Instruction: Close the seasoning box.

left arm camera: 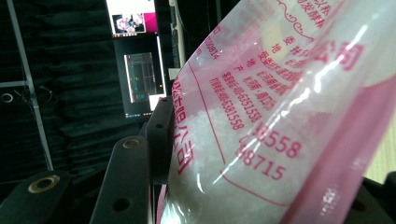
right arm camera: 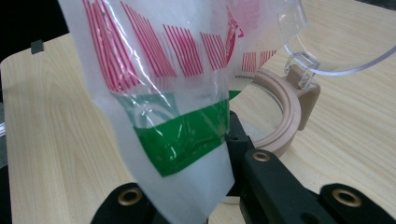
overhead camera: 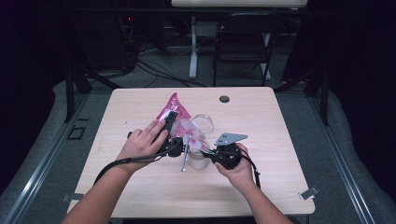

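A pink-printed plastic bag [overhead camera: 173, 109] of white granules is held tilted over the table [overhead camera: 140, 186]. My left gripper [overhead camera: 174, 119] is shut on the bag's body; in the left gripper view the bag [left arm camera: 280, 116] bulges between the black jaws, against one finger [left arm camera: 156, 135]. My right gripper [overhead camera: 208, 152] is shut on the bag's lower, flat end [right arm camera: 154, 84], which has red stripes and a green band. Below it stands a clear jar [overhead camera: 198, 159] with a beige rim [right arm camera: 285, 116]. Its clear hinged lid [right arm camera: 345, 42] is flipped open.
A metal rod-like utensil [overhead camera: 185, 158] lies beside the jar. A dark grommet [overhead camera: 224, 99] sits near the table's far edge, and a clip [overhead camera: 308, 192] at its front right corner. A black chair [overhead camera: 245, 42] stands beyond the table. Lit screens [left arm camera: 140, 70] show in the left gripper view.
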Tool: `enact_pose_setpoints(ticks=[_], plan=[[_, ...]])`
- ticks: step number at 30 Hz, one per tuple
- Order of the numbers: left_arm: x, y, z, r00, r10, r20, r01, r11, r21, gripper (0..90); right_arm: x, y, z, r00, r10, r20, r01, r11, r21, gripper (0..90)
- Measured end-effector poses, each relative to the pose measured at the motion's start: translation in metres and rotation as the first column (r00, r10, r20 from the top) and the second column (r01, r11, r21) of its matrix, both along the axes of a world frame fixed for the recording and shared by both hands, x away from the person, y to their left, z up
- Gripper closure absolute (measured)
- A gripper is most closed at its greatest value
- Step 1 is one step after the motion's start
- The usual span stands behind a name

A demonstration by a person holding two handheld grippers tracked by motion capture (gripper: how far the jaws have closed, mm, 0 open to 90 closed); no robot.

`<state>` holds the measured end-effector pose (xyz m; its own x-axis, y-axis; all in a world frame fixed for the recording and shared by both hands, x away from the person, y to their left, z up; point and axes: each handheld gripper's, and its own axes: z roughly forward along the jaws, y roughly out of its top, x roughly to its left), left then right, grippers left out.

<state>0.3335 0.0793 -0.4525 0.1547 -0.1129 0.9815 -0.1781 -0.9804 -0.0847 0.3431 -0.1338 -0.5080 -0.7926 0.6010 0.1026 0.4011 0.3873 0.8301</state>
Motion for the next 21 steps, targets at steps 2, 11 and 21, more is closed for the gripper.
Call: enact_pose_setpoints(ticks=[2,11,21], plan=[[-0.0002,0.0000,-0.0003,1.0000,0.000,0.002,0.000,1.0000,0.004,57.8,0.0001,-0.0001,0.0001,1.0000,0.001,0.000,-0.001,1.000,-0.001,90.0],[-0.0014,-0.0001,0.0005,1.0000,-0.001,0.001,0.001,0.9996,0.027,57.7,0.0001,0.0001,-0.0001,1.0000,0.000,0.000,0.000,1.000,0.002,90.0],[-0.0025,-0.0005,0.0013,1.0000,0.004,0.001,-0.004,0.9996,0.030,57.2,-0.0002,0.0002,0.0000,1.0000,-0.002,-0.001,0.002,1.000,0.001,90.0]])
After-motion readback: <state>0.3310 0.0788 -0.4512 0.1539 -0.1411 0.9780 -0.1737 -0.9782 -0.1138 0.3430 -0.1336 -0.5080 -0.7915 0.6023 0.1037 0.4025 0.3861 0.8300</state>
